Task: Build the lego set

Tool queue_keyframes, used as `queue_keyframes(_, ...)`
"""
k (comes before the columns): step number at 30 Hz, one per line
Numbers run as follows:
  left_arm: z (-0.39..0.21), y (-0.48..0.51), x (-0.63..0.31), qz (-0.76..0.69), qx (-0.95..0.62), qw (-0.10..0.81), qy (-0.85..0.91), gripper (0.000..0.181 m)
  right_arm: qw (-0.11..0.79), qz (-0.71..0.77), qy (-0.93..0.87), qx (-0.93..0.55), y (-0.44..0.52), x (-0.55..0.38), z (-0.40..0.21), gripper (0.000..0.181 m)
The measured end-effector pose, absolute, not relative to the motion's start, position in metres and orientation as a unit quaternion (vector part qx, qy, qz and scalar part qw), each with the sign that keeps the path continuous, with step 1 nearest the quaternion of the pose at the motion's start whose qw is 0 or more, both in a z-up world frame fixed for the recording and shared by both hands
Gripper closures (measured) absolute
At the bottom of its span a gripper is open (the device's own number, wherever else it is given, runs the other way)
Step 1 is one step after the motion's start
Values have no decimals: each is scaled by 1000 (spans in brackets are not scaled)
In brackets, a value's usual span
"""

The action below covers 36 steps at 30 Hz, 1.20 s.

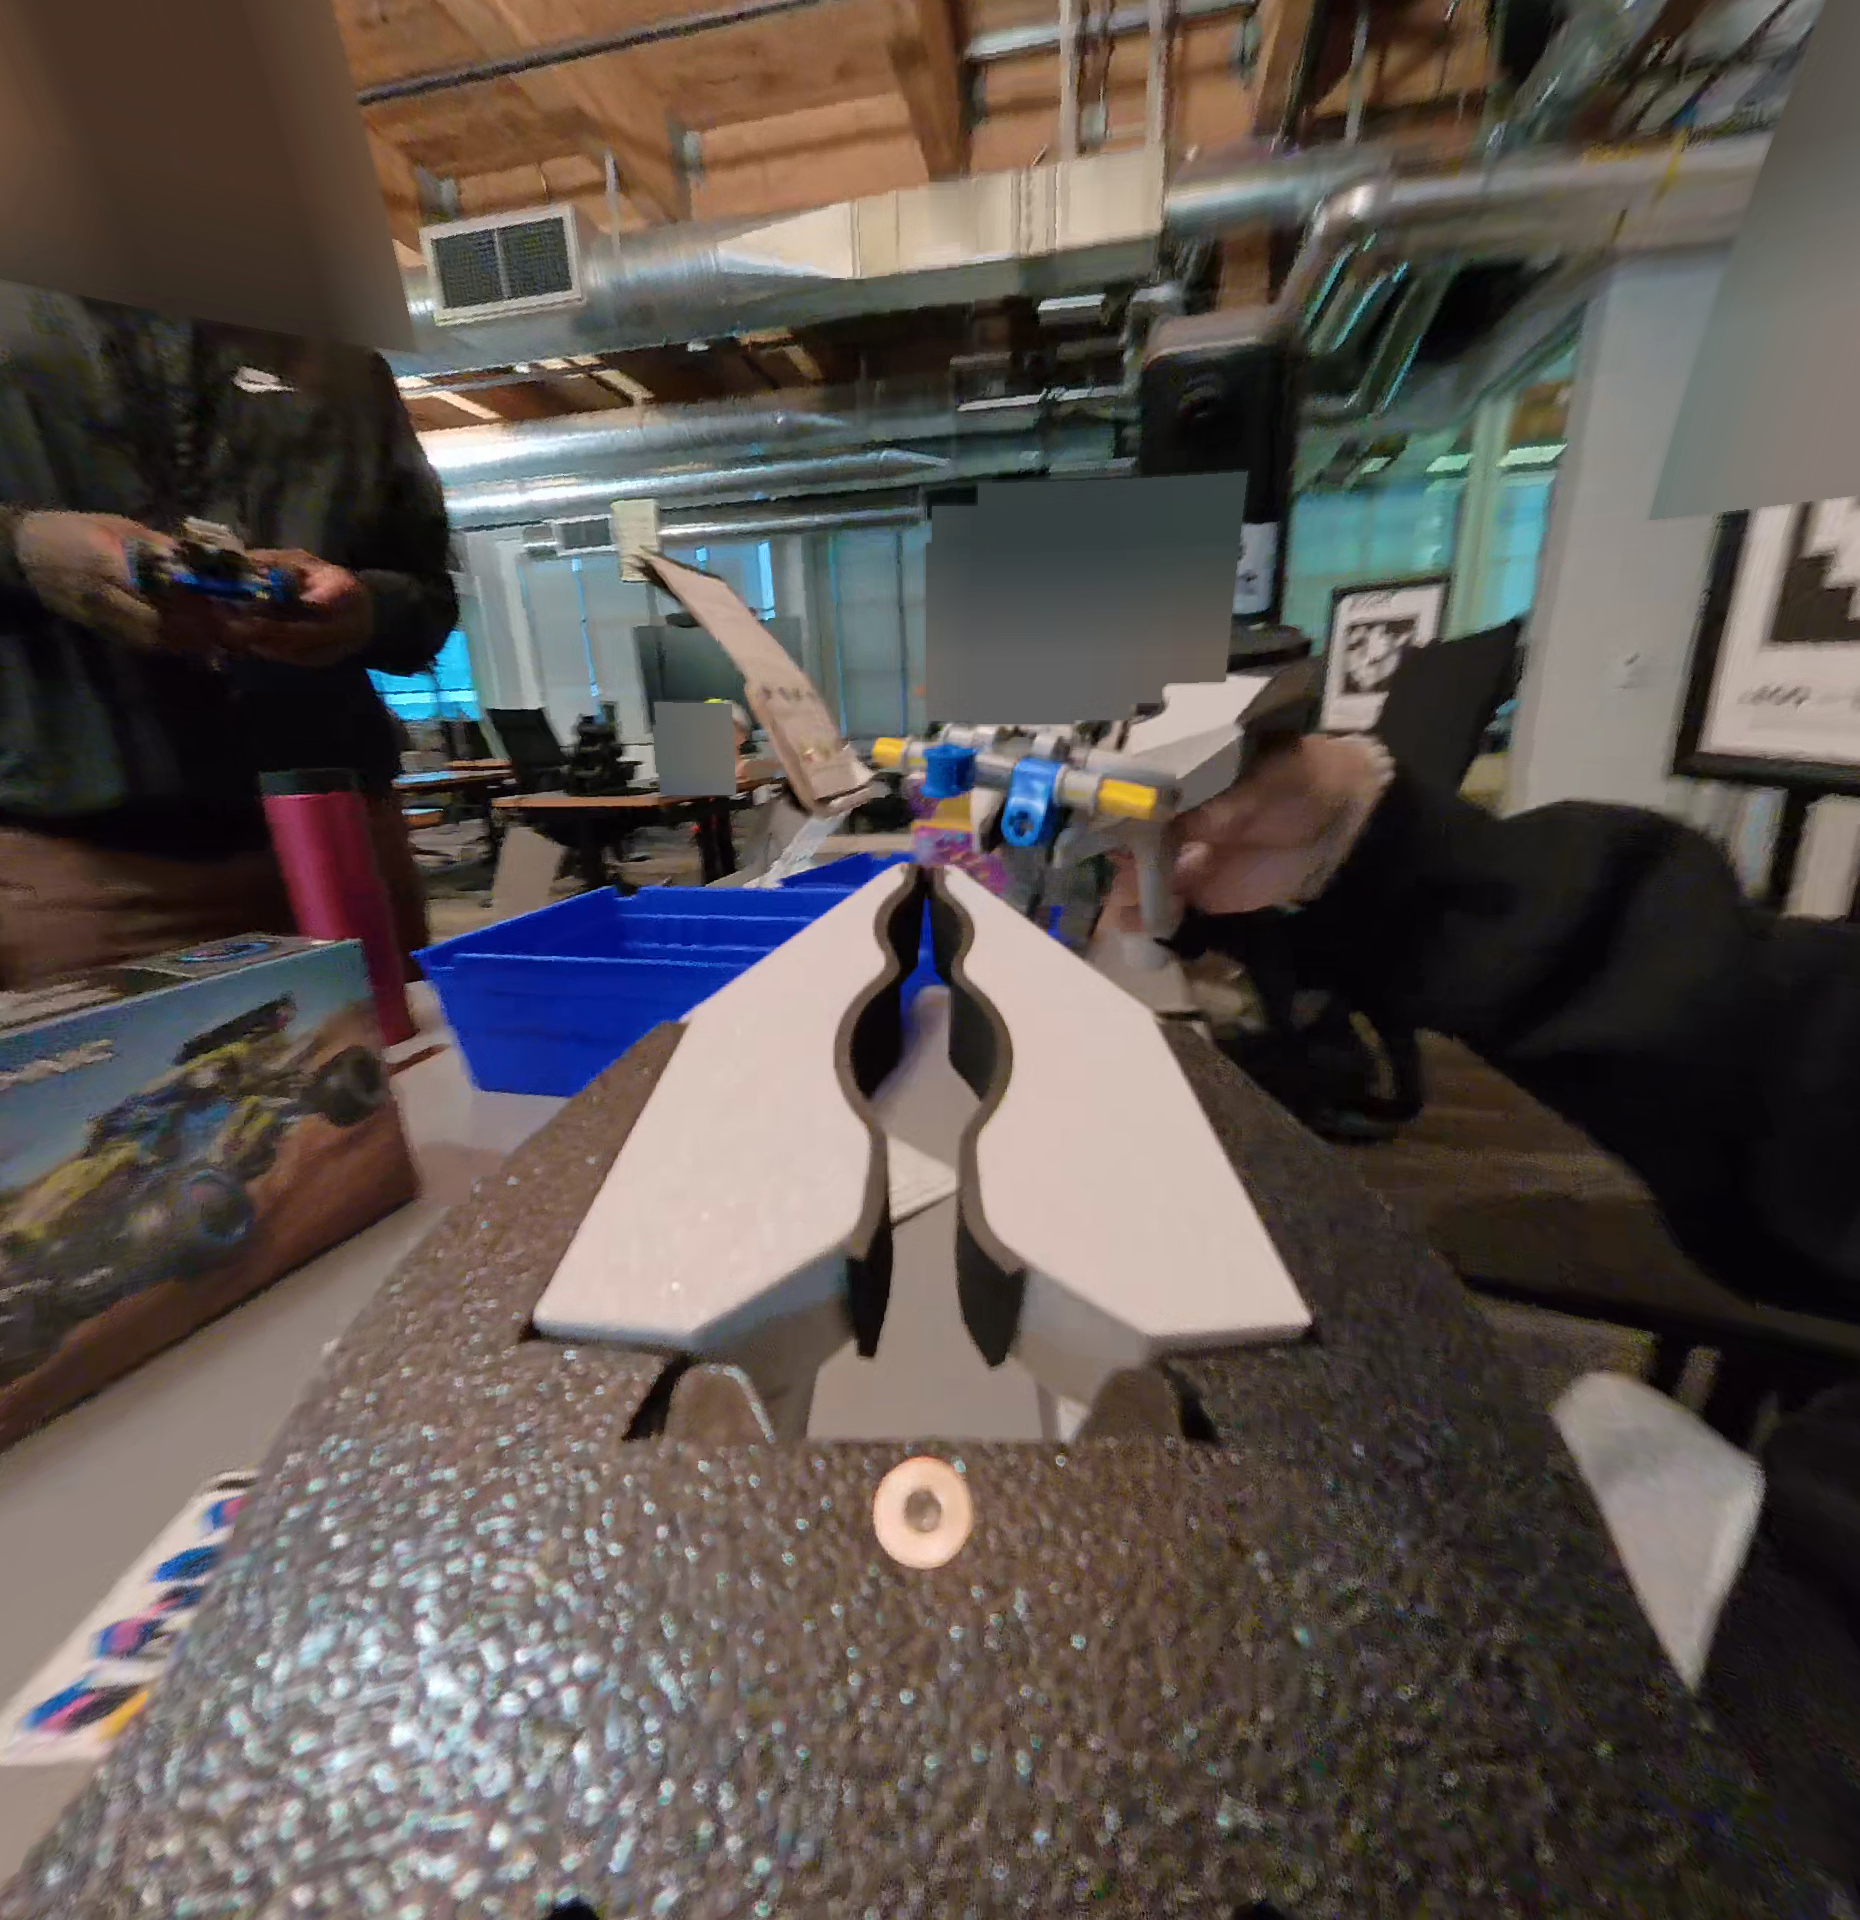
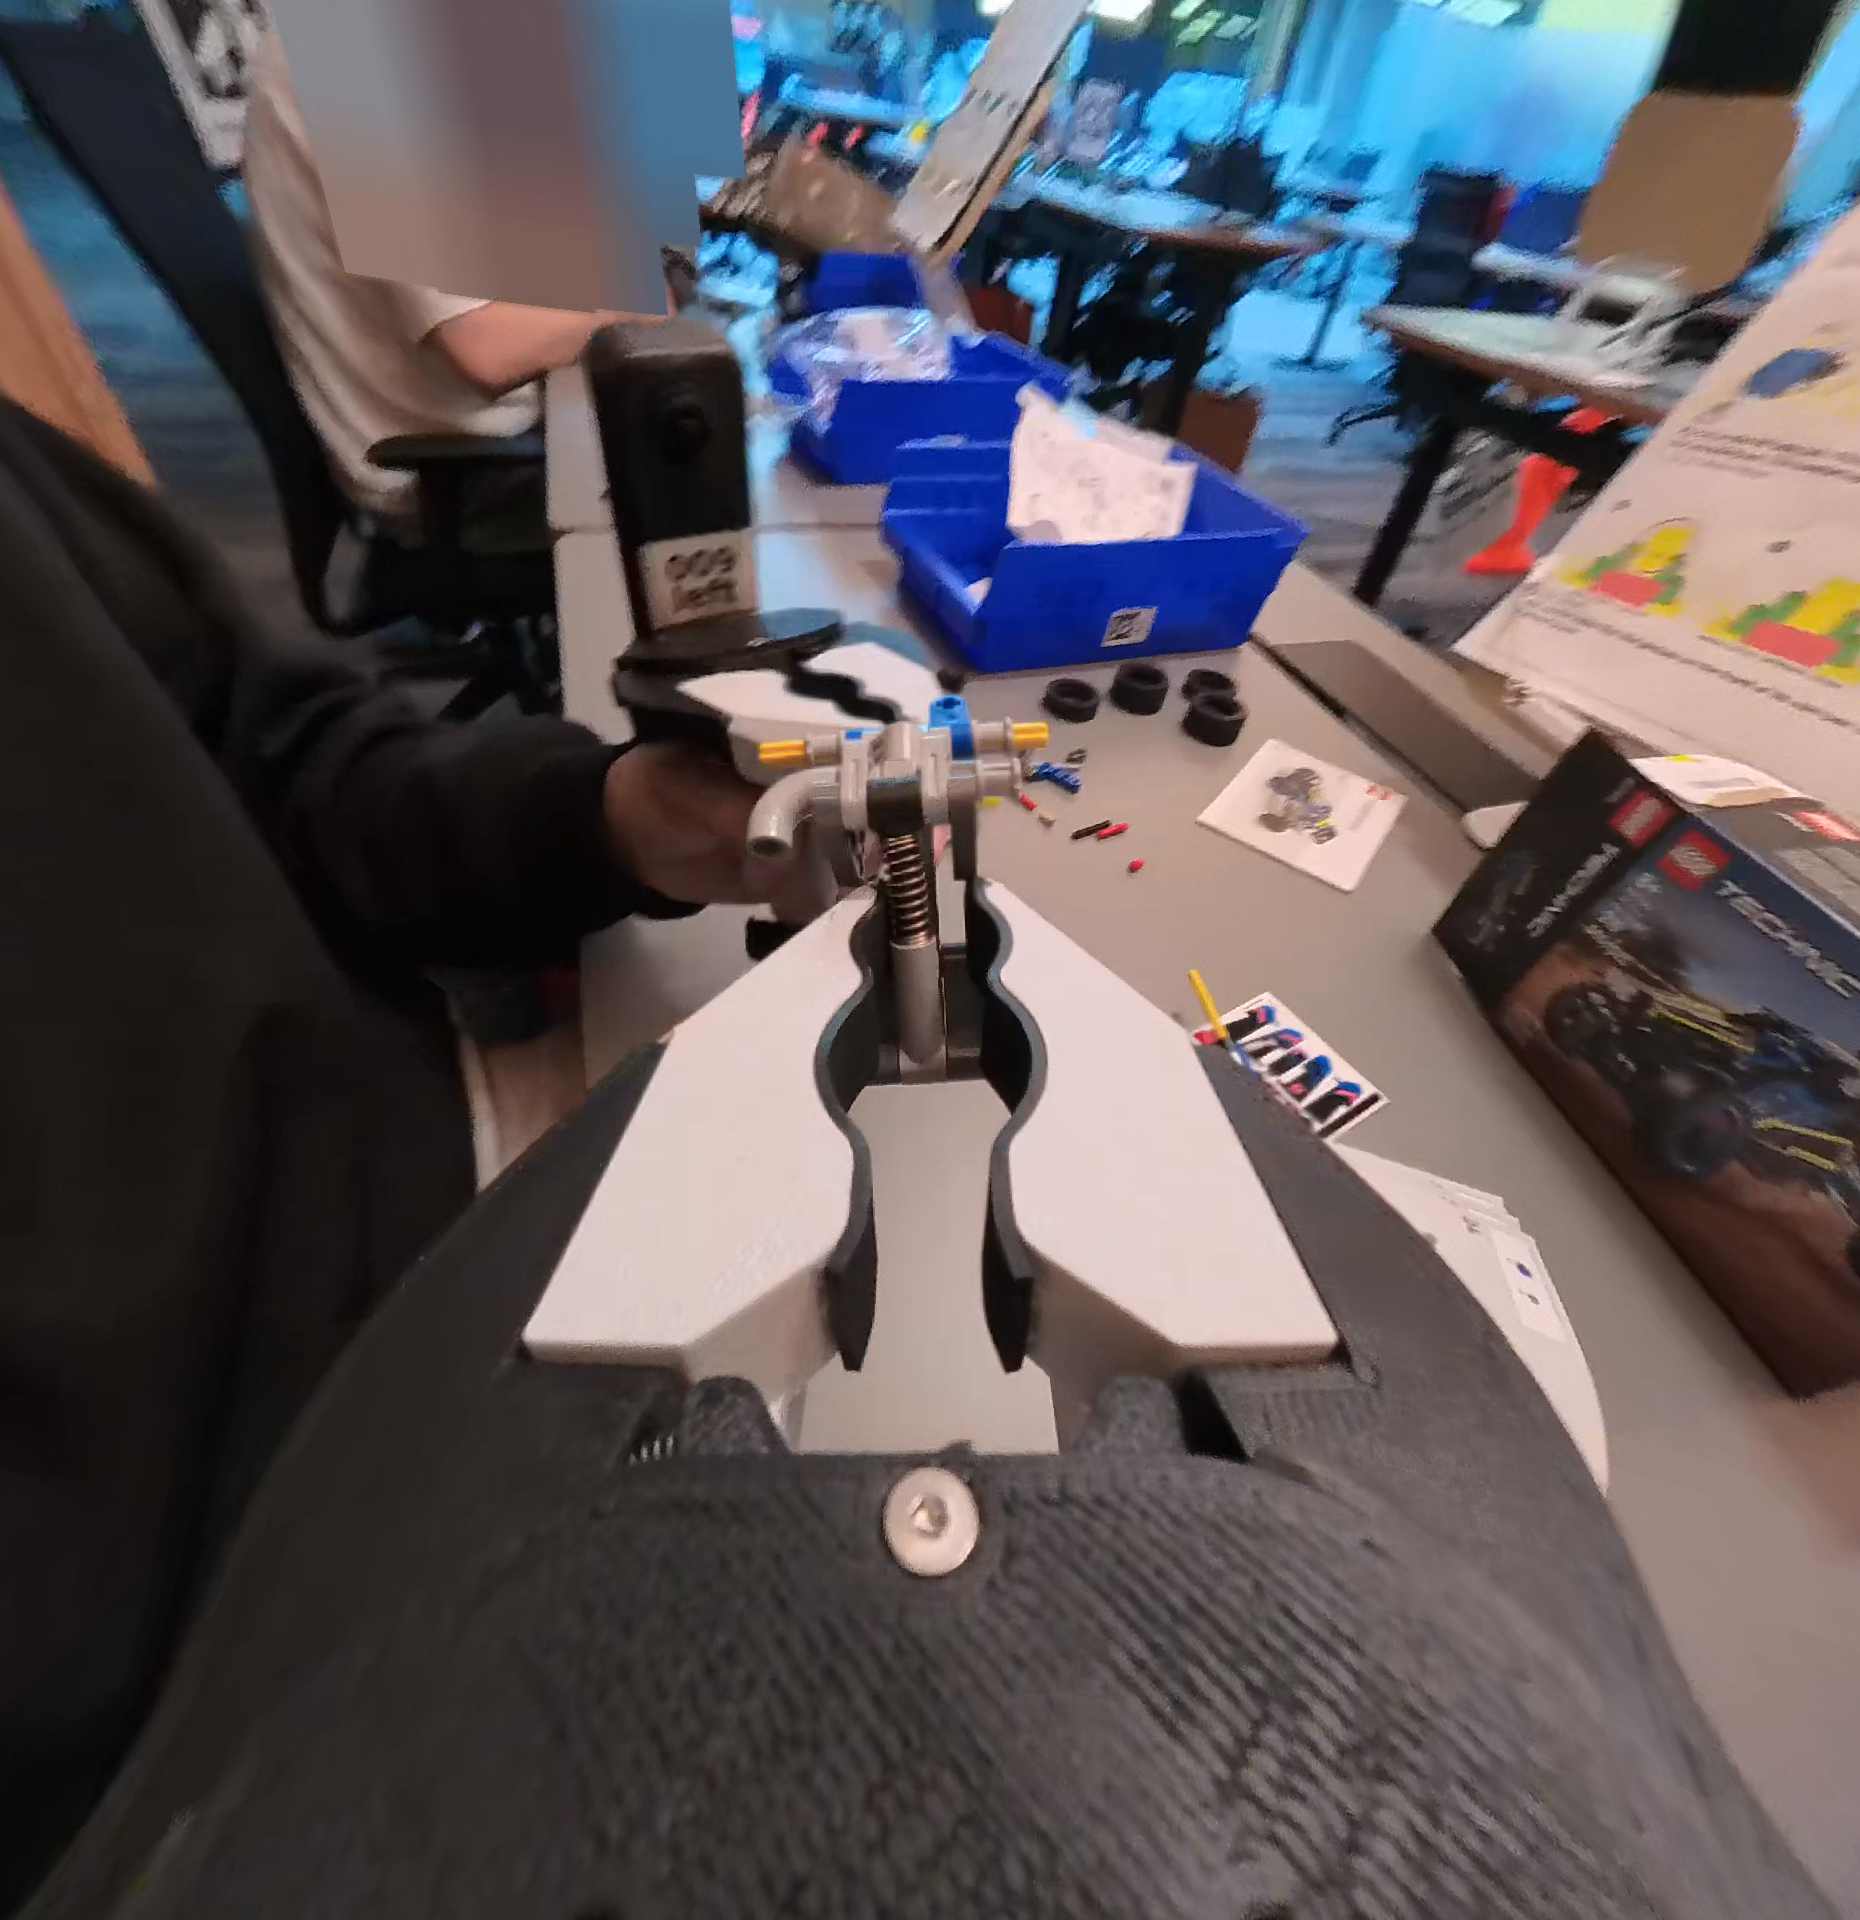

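Right wrist view, nearest first: the right gripper (image 2: 921, 914) is clamped on the lego assembly (image 2: 884, 790), its two fingers pressed against the grey shock absorber with the coil spring, which stands upright between the tips. Above the spring sits a crossbar of grey connectors with a blue piece and yellow axle ends. Just behind it the left gripper (image 2: 801, 707), held in a hand (image 2: 687, 821) with a black sleeve, has its wavy-edged fingers nearly together; nothing shows between them.

On the table (image 2: 1165, 914), to the right of the assembly, lie a sticker sheet (image 2: 1290, 1060) and a yellow stick beside it. The lego box (image 2: 1684, 1039) stands along the right edge. Farther in are small loose parts (image 2: 1071, 800), a leaflet (image 2: 1305, 810) and four black tyres (image 2: 1154, 696). Beyond those, blue bins (image 2: 1071, 561) hold paper and bags.

Left wrist view: the left gripper (image 1: 926, 894) shows only a narrow slit between its tips, with nothing in it. Past the tips, the assembly (image 1: 1009, 790) hangs in the air in the right gripper (image 1: 1165, 769), above the far side of a blue bin (image 1: 593, 977). At the left edge stand the box (image 1: 167, 1143) and a red bottle (image 1: 334, 883), with a person (image 1: 178, 623) behind holding a blue model.
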<state>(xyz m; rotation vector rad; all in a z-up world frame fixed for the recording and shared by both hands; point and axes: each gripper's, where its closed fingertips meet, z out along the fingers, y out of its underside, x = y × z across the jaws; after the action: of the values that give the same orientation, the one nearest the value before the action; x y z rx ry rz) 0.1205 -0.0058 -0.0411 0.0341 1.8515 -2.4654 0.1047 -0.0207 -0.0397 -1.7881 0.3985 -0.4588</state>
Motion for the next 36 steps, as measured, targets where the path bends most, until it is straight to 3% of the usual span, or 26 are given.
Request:
queue_keyframes(6, -36, -1, 130, -770, 31, 150, 619, 181, 634, -259, 261, -681, -32, 118, -45, 170)
queue_keyframes(17, -51, -5, 141, -741, 39, 160, 651, 174, 661, -229, 305, -646, -16, 116, -72, 170)
queue_keyframes(27, -70, 1, 155, -650, 152, 351, 657, 164, 707, -133, 360, -594, -4, 123, -79, 170)
queue_keyframes(36, -71, 0, 156, -612, 188, 436, 633, 179, 676, -157, 361, -623, -1, 127, -88, 170)
